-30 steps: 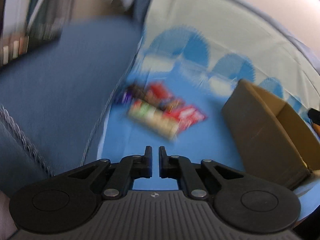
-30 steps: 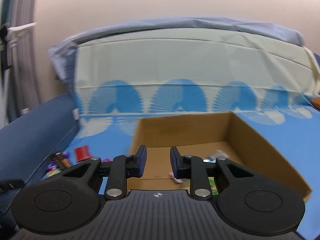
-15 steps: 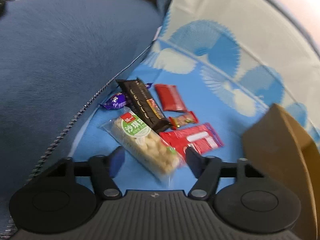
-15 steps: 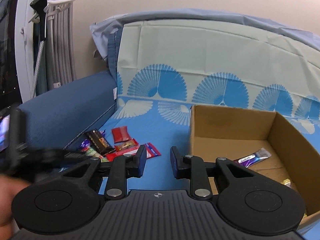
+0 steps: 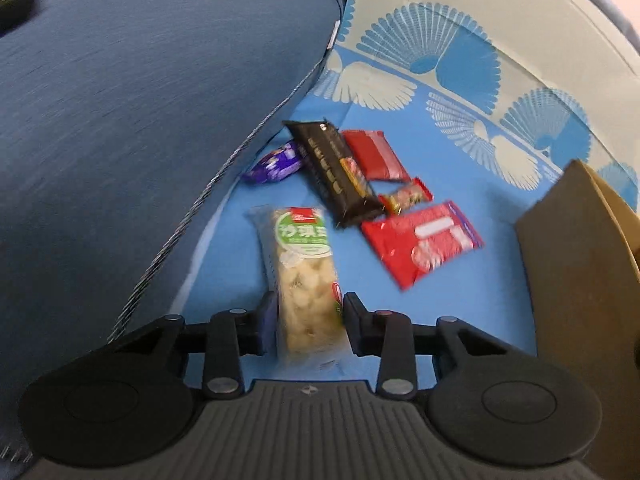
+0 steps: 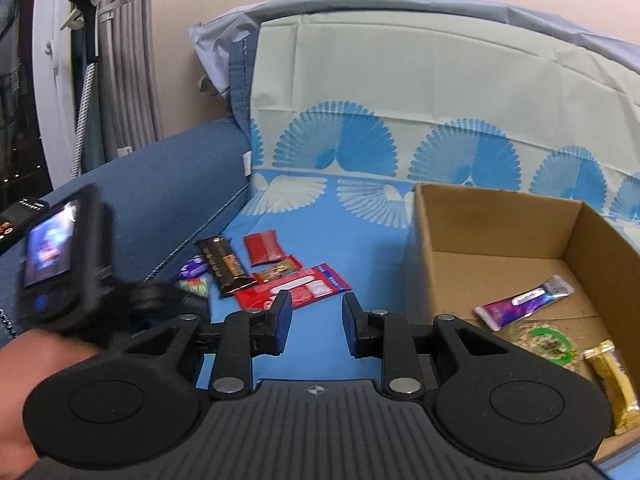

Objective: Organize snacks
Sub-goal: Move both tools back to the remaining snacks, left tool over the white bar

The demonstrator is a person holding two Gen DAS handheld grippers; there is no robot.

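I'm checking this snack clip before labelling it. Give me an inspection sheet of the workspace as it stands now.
Surface: blue patterned sofa cover.
Job's things: rice-snack pack, black bar, red packets loose; cardboard box holds a purple bar and two more packs.
Clutter: nothing seen.
Tongs: left tongs just closing, straddling the rice-snack pack, contact unclear; right tongs open, empty.
Cables: nothing seen.
Surroundings: blue armrest, curtain.

Black ribbed grippers, silver screws, blue-padded fingers (image 6: 280,322).
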